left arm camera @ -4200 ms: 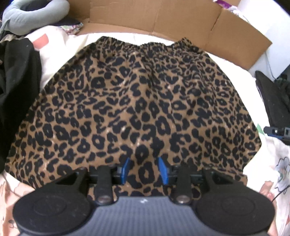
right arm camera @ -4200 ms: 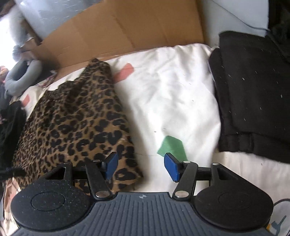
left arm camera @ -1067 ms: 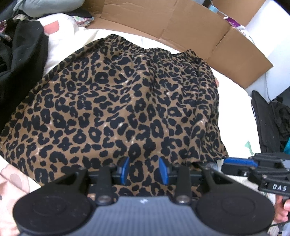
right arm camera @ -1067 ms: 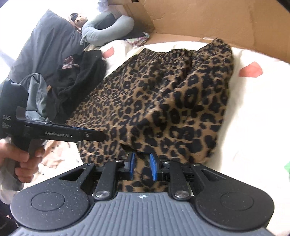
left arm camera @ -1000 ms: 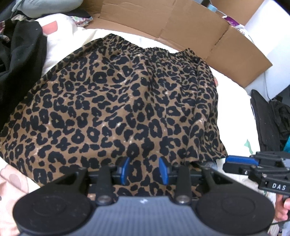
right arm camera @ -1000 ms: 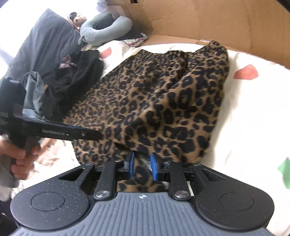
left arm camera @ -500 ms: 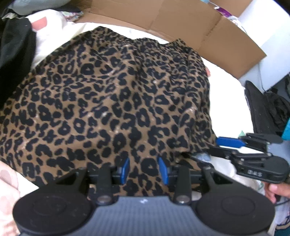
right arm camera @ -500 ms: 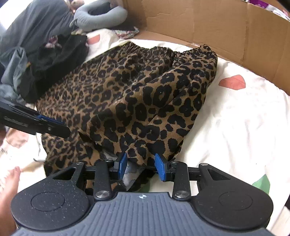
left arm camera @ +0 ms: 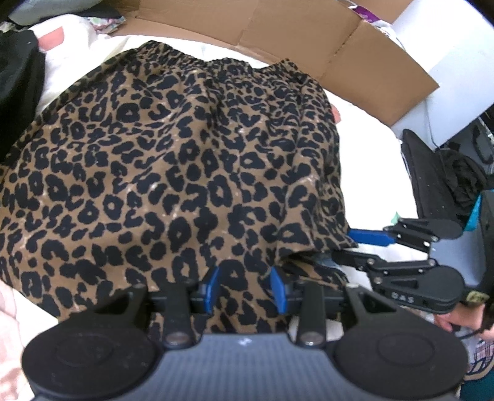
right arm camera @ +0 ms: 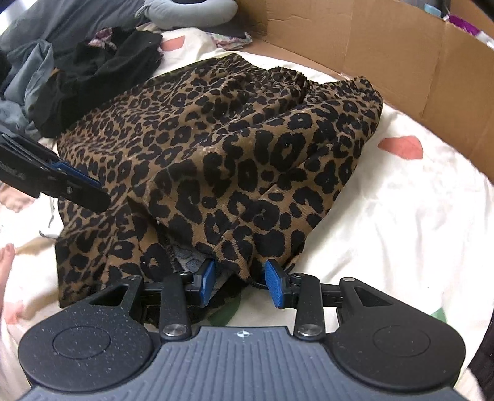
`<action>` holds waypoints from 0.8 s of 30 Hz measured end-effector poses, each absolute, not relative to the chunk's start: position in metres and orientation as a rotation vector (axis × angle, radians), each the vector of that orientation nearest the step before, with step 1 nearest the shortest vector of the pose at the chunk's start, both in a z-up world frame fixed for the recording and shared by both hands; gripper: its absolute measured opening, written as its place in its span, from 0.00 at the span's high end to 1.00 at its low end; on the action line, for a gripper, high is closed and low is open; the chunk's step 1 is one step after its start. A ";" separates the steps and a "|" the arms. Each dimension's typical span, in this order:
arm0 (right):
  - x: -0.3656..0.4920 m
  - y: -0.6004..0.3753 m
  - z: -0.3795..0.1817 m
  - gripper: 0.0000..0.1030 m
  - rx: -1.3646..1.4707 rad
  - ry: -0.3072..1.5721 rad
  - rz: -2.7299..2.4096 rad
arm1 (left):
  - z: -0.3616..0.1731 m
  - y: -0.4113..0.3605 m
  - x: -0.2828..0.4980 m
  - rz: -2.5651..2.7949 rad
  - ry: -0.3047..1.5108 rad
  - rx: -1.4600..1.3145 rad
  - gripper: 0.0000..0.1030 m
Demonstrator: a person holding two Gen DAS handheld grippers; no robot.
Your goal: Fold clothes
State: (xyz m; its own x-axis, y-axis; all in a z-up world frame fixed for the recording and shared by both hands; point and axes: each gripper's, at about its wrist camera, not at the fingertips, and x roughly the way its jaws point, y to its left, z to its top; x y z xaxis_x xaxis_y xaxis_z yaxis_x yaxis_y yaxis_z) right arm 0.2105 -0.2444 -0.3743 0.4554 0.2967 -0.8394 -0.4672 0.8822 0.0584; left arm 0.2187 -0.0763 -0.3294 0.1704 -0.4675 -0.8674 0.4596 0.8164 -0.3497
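A leopard-print skirt [left arm camera: 185, 169] lies on a white bedsheet [right arm camera: 401, 200], waistband at the far side and its right side folded over onto itself [right arm camera: 262, 160]. My left gripper [left arm camera: 245, 288] hovers over the near hem with its blue pads apart, and the fabric lies beneath them. My right gripper [right arm camera: 239, 282] sits at the folded near corner. Its jaws stand apart and the hem hangs loosely between them. In the left wrist view the right gripper [left arm camera: 345, 245] straddles that same corner.
Flattened cardboard [left arm camera: 308, 40] borders the far side. A heap of black and grey clothes [right arm camera: 102, 77] lies left of the skirt, and a folded black garment [left arm camera: 432, 185] lies to its right. A grey neck pillow [right arm camera: 185, 12] is at the back. A hand [left arm camera: 454, 320] grips the right tool.
The right gripper's jaws have widened from a narrow pinch on the skirt's hem, and its view has rolled. The skirt's right side now lies folded inward. The left gripper has barely moved.
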 end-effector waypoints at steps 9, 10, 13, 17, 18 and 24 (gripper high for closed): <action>0.214 -0.270 -0.371 1.00 -0.135 0.979 0.431 | -0.336 -0.087 0.211 -0.723 1.294 -0.063 0.63; 0.213 -0.273 -0.369 1.00 -0.125 0.970 0.432 | -0.336 -0.089 0.210 -0.737 1.297 -0.066 0.63; 0.210 -0.282 -0.362 1.00 -0.084 0.959 0.422 | -0.336 -0.095 0.204 -0.768 1.307 -0.076 0.49; 0.209 -0.298 -0.351 1.00 -0.007 0.951 0.386 | -0.341 -0.099 0.200 -0.784 1.340 -0.096 0.47; 0.209 -0.304 -0.347 1.00 0.020 0.948 0.375 | -0.343 -0.099 0.200 -0.785 1.353 -0.104 0.47; 0.211 -0.330 -0.327 1.00 0.155 0.921 0.323 | -0.357 -0.098 0.197 -0.773 1.433 -0.187 0.47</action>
State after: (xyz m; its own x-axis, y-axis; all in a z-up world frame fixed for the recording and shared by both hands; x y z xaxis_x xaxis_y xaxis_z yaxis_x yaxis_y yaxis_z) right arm 0.2112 -0.3300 -0.3274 0.5611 0.3388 -0.7552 -0.2074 0.9408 0.2680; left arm 0.1970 -0.0978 -0.3566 -0.0545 -0.5770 -0.8149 0.3645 0.7483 -0.5542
